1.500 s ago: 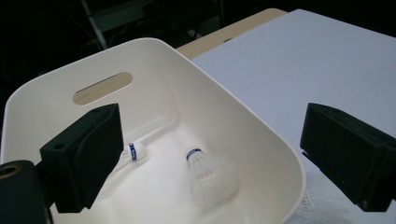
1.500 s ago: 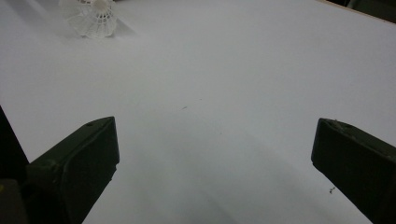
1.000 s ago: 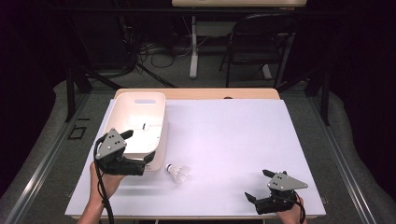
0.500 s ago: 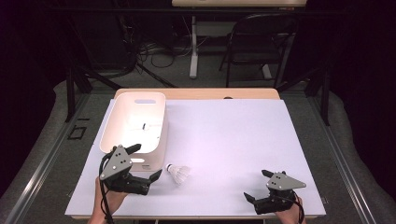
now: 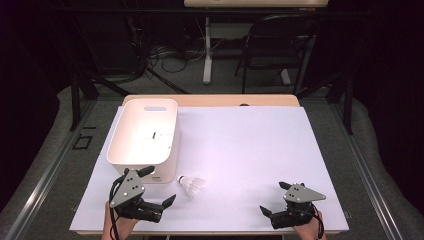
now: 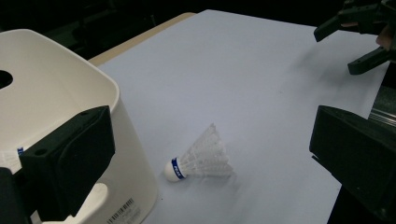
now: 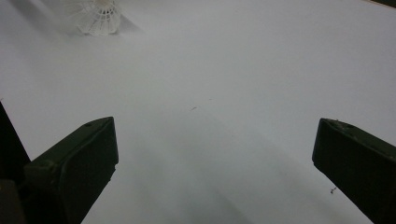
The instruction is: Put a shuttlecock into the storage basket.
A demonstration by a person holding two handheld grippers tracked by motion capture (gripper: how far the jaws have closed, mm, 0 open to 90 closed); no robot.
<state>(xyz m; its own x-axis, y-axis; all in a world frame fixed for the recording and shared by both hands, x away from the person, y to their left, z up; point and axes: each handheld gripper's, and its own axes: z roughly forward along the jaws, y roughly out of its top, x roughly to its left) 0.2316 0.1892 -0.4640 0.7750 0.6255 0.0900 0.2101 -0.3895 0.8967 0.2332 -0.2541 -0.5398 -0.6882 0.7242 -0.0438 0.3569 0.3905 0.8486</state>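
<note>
Both tongs wide apart, nothing in either.

My left tongs (image 5: pixel 159 186) hover beside the white bin (image 5: pixel 125 159), the shuttlecock (image 5: pixel 191 185) lying on its side on the desk (image 5: pixel 250 150) just ahead; my right tongs (image 5: pixel 272 199) sit well apart near the desk's edge.

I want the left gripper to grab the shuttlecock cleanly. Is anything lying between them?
Nothing visible does. The left gripper is open, with only bare white table between it and the shuttlecock; the bin stands beside that path.
</note>
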